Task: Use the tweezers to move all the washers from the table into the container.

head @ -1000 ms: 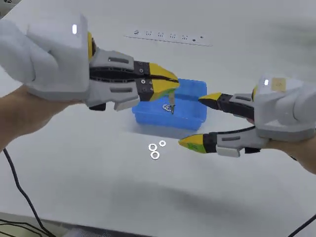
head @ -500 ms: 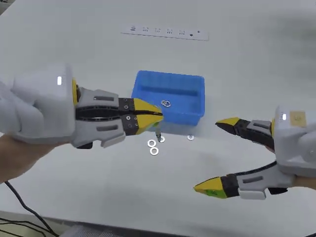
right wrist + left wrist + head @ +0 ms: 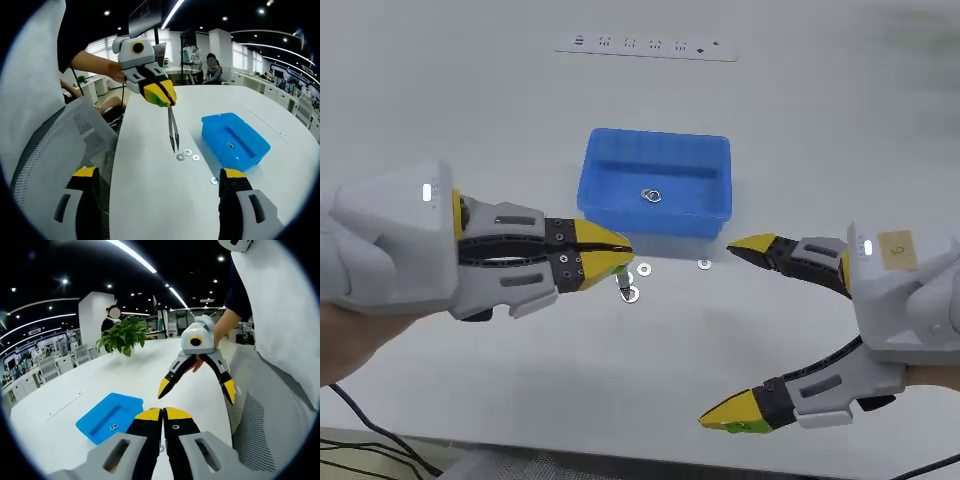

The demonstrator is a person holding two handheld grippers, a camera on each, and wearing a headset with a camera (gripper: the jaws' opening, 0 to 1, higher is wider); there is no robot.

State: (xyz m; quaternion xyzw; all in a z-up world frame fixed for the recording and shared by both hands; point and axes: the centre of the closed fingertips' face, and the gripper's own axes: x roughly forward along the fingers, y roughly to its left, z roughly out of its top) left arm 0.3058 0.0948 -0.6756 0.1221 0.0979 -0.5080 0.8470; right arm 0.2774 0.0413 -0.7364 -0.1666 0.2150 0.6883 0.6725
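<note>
**Washers await the tweezers:** At a white table (image 3: 520, 120), a pair of tweezers (image 3: 172, 127) is clamped between the closed jaws of the left gripper (image 3: 620, 258). Its thin tips are pointed down just beside a cluster of three washers (image 3: 187, 152). A fourth washer (image 3: 704, 264) is seen lying apart to the right of the cluster, near the front wall of the blue container (image 3: 610, 185), in which one washer (image 3: 651, 195) is already lodged. The right gripper (image 3: 720, 332) is held off to the side, its jaws spread wide with nothing between them.

The washers are judged to be light, stiff, thin metal rings lying flat on a smooth top. They are therefore likely to slide or flip if nudged from the side, and little force should be needed to lift one. A hold is best taken across the ring's band, with one tip set inside the hole and the other outside the rim. A pinch on the outer edge alone is thought liable to slip. As the three lie close together, the outermost is judged the easiest to single out. With four on the table, the task is judged well short of done.
</note>
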